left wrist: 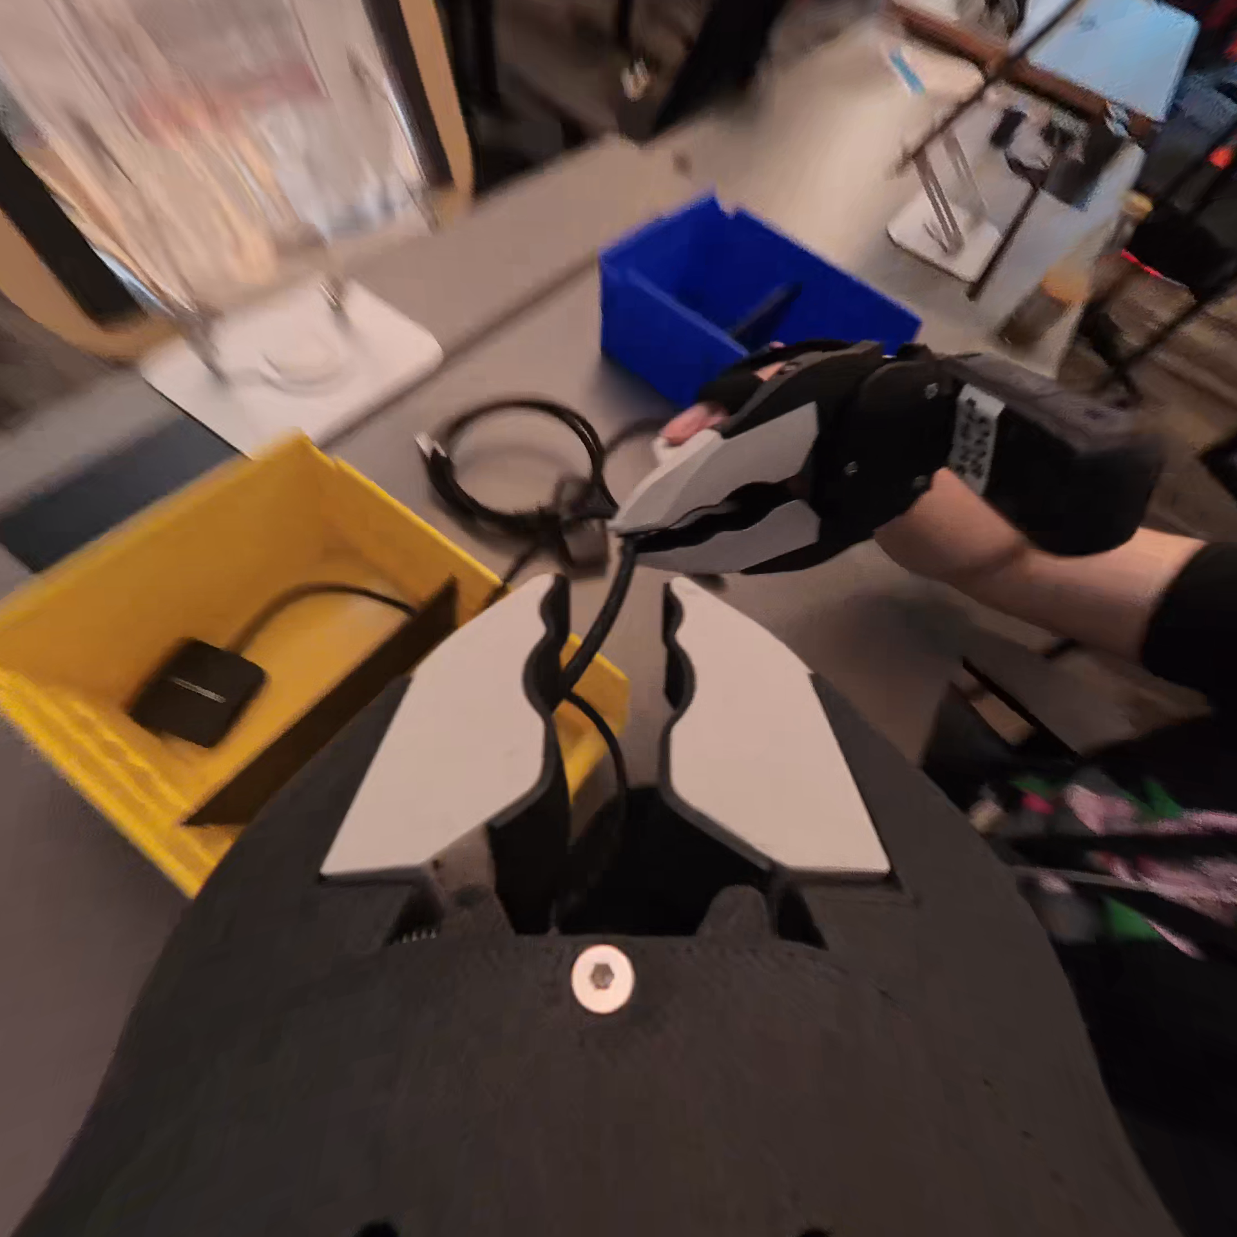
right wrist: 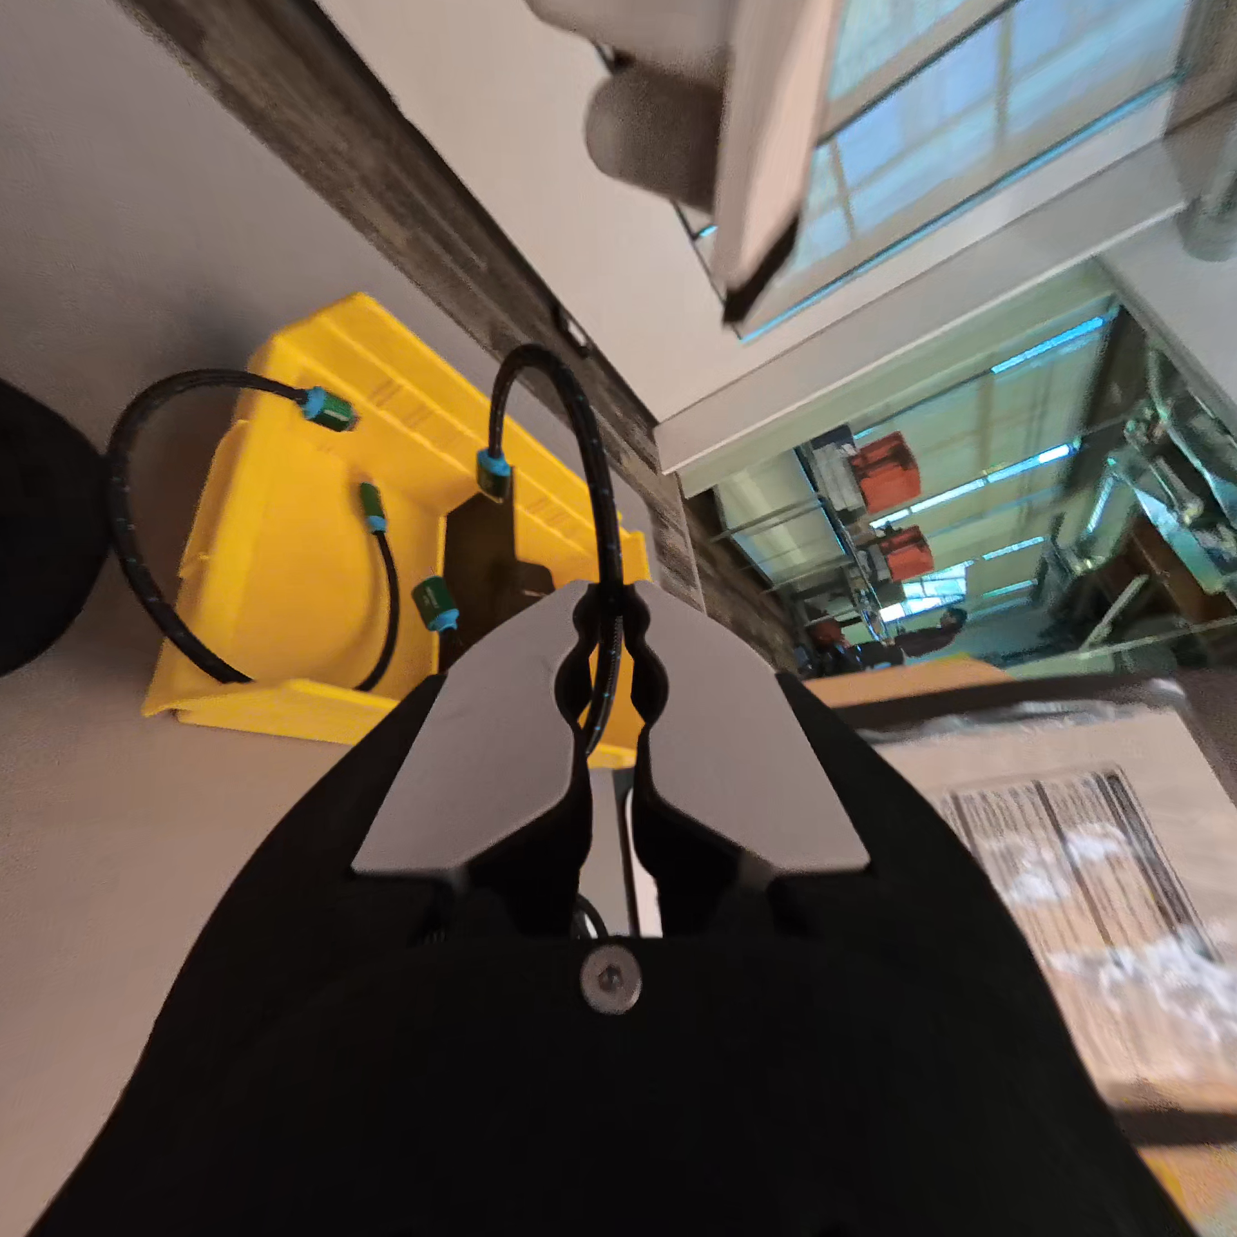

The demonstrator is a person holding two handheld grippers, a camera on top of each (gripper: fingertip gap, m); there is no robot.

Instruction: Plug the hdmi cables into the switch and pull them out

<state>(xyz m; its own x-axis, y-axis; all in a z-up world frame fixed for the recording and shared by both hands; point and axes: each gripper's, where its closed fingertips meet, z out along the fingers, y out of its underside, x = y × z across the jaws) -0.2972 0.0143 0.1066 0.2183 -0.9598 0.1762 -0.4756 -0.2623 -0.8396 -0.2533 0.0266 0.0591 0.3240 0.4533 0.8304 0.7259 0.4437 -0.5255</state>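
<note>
HDMI cable [right wrist: 606,509] arcs forward from my pinching right gripper [right wrist: 608,592]; my left gripper [left wrist: 612,589], spread, flanks its trailing length.

Yellow bin [left wrist: 221,535]; blue bin [left wrist: 676,335]

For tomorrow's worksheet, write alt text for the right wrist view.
The right gripper is shut on a black braided cable that loops up to a green connector. Behind it a yellow bin holds more green-ended cables.

Grey tabletop [left wrist: 468,321]; large windows [right wrist: 937,134] behind; white desk [left wrist: 1111,53] beyond.
</note>
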